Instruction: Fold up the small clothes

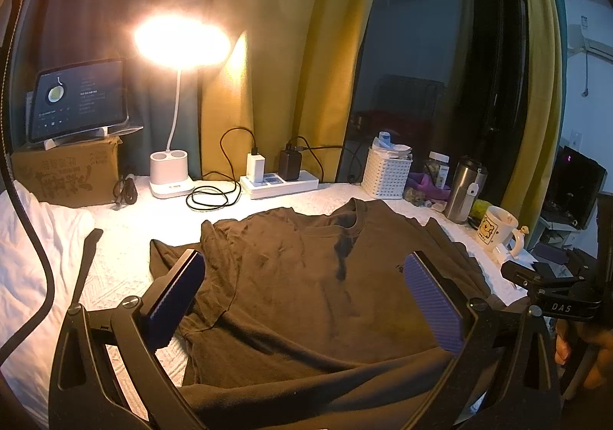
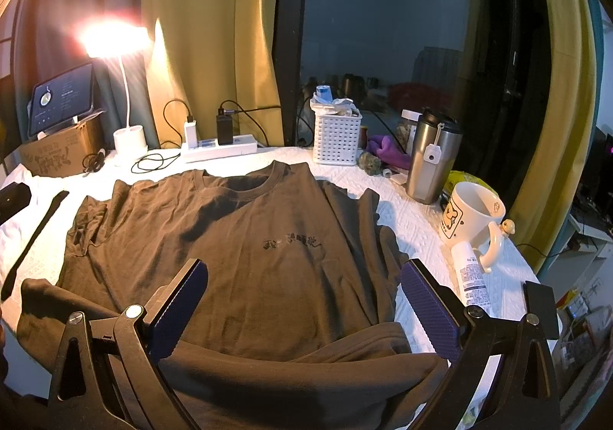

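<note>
A dark brown T-shirt [image 1: 306,277] lies spread on a white quilted surface [image 1: 126,238], collar away from me, small dark print on its chest [image 2: 291,244]. Its near hem is bunched up towards the grippers [image 2: 306,365]. My left gripper [image 1: 304,288] is open, its blue pads wide apart above the shirt's lower body. My right gripper [image 2: 304,292] is open too, above the shirt's lower right part. Part of the right gripper shows at the right edge of the left wrist view [image 1: 555,296]. Neither holds cloth.
At the back stand a lit desk lamp [image 1: 170,165], a tablet on a cardboard box [image 1: 69,169], a power strip with chargers and cables [image 1: 279,181], and a white basket [image 2: 337,137]. On the right are a steel tumbler [image 2: 431,158], a white mug [image 2: 471,215] and a tube [image 2: 473,277].
</note>
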Tool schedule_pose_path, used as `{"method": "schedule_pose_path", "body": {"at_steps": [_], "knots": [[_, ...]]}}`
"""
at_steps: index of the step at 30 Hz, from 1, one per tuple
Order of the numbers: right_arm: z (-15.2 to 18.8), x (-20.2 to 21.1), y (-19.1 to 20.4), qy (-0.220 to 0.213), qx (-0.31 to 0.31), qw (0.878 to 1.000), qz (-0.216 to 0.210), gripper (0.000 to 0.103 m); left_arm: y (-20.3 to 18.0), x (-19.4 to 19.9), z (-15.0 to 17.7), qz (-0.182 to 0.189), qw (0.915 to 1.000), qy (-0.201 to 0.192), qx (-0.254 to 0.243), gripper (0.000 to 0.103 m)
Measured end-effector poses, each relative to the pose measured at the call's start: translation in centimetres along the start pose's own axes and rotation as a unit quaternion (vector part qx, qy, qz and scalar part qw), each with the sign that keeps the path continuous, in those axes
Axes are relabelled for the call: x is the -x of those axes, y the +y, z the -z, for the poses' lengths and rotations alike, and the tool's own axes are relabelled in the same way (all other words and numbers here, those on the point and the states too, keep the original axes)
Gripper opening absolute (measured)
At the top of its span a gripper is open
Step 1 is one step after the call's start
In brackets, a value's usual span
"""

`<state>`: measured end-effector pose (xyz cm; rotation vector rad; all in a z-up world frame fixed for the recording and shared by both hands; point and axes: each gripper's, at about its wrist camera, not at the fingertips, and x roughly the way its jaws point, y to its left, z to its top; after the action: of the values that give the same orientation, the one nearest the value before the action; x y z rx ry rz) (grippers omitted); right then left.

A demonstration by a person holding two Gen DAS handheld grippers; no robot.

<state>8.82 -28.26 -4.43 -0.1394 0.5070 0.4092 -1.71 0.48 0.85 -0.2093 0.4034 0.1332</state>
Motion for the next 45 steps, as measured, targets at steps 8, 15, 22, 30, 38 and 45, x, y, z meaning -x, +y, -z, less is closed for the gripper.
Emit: {"method": "schedule_pose_path", "body": {"at_steps": [8,15,22,30,38,45], "knots": [[-0.1,0.1,-0.4,0.002,-0.001,1.000,0.000,0.101,0.0,-0.2,-0.2,-0.001,1.0000,0.002,0.000,0.102],[-0.2,-1.1,-1.2,0.012,-0.004,1.000,0.001,0.101,0.0,-0.9,-0.5,-0.003,1.0000,0.009,-0.003,0.102],[-0.7,-2.8,-2.1,0.027,-0.010,1.000,0.004,0.101,-1.0,-3.0,-1.3,-0.006,0.9996,0.025,-0.009,0.102],[-1.2,-6.2,-4.1,0.046,-0.018,0.999,-0.002,0.101,-2.1,-6.5,-2.1,-0.024,0.9981,0.056,-0.014,0.102],[-2.6,-9.9,-6.5,0.060,-0.014,0.998,-0.017,0.101,-3.2,-11.0,-2.7,-0.045,0.9940,0.100,0.001,0.102],[-3.5,-12.8,-8.5,0.075,-0.015,0.997,-0.025,0.101,-4.6,-13.8,-2.9,-0.058,0.9904,0.125,-0.001,0.102]]}}
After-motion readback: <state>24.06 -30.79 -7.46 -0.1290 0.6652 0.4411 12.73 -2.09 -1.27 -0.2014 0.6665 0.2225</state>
